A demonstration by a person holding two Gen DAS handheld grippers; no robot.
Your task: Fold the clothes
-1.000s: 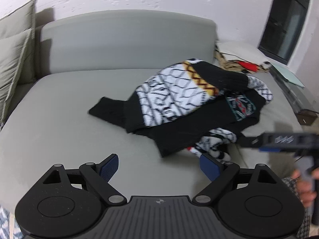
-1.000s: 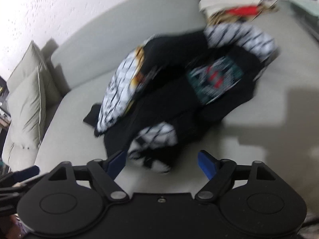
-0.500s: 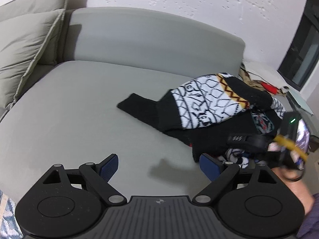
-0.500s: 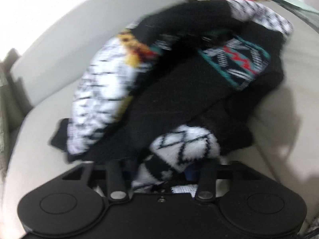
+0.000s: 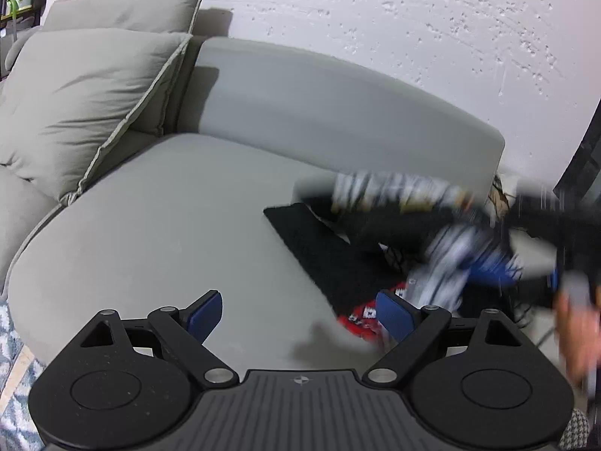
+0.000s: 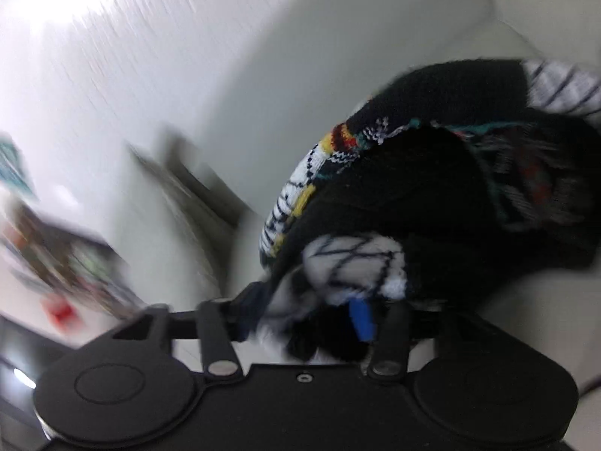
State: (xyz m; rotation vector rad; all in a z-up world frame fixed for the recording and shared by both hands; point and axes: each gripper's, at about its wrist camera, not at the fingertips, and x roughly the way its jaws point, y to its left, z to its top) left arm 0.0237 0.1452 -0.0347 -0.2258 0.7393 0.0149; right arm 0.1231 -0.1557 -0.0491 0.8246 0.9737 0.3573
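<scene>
Here, the right tool is pinching the black and white sweater, and its two fingers are spreading a little with the knit bunched between them. The sweater is hanging from the tool above the grey sofa, with one black part lying on the seat. The left tool is staying spread wide over the bare seat, holding nothing. Two grey pillows are leaning at the sofa's end.

Grey sofa, two cushions — white textured wall; patterned rug
</scene>
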